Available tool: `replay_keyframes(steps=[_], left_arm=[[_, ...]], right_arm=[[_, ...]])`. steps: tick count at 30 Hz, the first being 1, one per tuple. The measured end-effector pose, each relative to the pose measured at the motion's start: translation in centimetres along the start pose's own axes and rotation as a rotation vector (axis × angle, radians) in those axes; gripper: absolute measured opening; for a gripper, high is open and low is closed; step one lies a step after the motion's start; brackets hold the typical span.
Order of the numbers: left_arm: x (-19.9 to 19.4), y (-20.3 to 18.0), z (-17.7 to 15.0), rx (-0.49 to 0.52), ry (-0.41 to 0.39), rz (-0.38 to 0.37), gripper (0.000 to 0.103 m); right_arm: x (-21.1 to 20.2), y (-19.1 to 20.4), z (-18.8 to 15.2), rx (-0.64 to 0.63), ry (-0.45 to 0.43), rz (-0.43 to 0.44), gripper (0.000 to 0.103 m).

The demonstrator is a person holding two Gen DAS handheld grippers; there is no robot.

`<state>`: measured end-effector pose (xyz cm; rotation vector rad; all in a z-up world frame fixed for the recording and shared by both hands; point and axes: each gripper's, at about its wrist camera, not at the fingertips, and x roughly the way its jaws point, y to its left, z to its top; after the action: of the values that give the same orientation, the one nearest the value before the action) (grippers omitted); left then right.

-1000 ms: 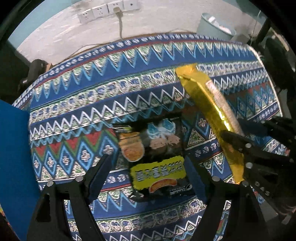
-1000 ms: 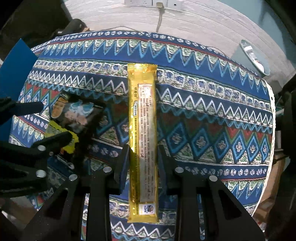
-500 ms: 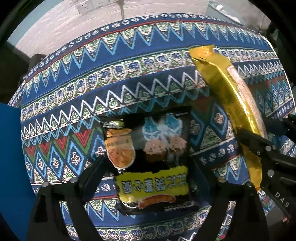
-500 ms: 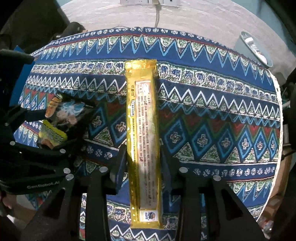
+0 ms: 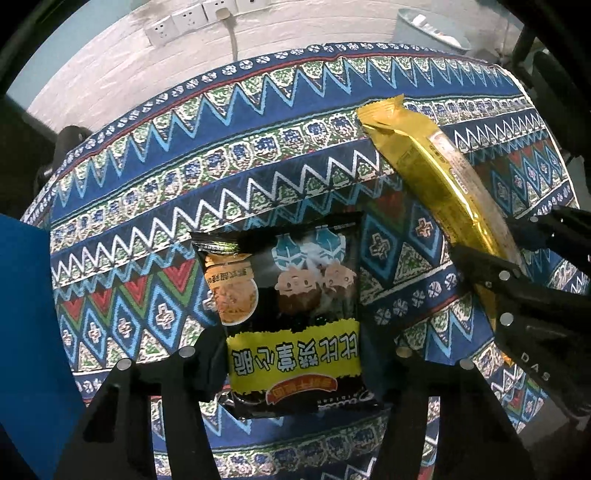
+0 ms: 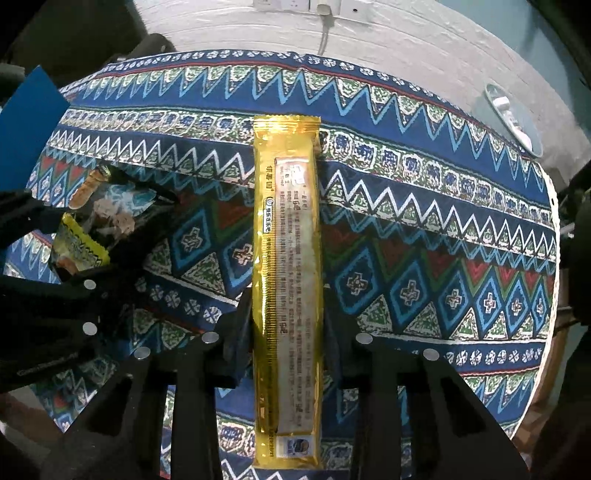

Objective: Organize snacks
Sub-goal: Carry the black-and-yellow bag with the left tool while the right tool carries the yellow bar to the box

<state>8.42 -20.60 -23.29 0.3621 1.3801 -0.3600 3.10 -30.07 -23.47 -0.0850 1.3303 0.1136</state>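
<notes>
A black snack packet with a yellow band lies on the patterned tablecloth. My left gripper points straight down over it, its jaws closing, one pad against each side edge of the packet. A long gold snack packet lies lengthwise to its right. My right gripper straddles the lower half of the gold packet, jaws closing tight on both long edges. In the right wrist view the black packet shows at far left, partly hidden by the left gripper. The gold packet also crosses the left wrist view.
A blue flat object stands at the table's left edge. Beyond the table's far edge are a pale floor, a power strip with a cable, and a grey bin at the right.
Both grippers have come down closer to the tablecloth. The left fingers spread a little, then drew in against the black packet. The right fingers stay around the gold packet.
</notes>
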Motion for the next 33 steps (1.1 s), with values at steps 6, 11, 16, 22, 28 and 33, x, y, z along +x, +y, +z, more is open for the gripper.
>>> replay_keyframes(steps=[6, 11, 16, 22, 28, 33], left_arm=[[-2.6, 0.6, -0.6, 0.032, -0.052, 0.021, 0.060], [-4.8, 1.1, -1.5, 0.054, -0.092, 0.057, 0.060], [-6.9, 2.2, -2.6, 0.062, -0.129, 0.066, 0.060], [-9.3, 3.3, -4.1, 0.036, -0.159, 0.064, 0.060], [-11.8, 5.5, -5.5, 0.008, -0.200, 0.074, 0.060], [-14.0, 7.4, -6.9, -0.008, -0.243, 0.094, 0.060]], right_arm=[[-2.2, 0.5, -0.1, -0.010, -0.025, 0.004, 0.033], [-4.1, 0.5, 0.1, 0.002, -0.044, 0.011, 0.033], [-5.8, 0.8, 0.3, 0.005, -0.071, 0.025, 0.031], [-8.1, 1.9, 0.6, -0.023, -0.121, 0.038, 0.027], [-10.6, 4.3, 0.8, -0.067, -0.177, 0.055, 0.027], [-12.5, 6.4, 1.4, -0.103, -0.208, 0.075, 0.027]])
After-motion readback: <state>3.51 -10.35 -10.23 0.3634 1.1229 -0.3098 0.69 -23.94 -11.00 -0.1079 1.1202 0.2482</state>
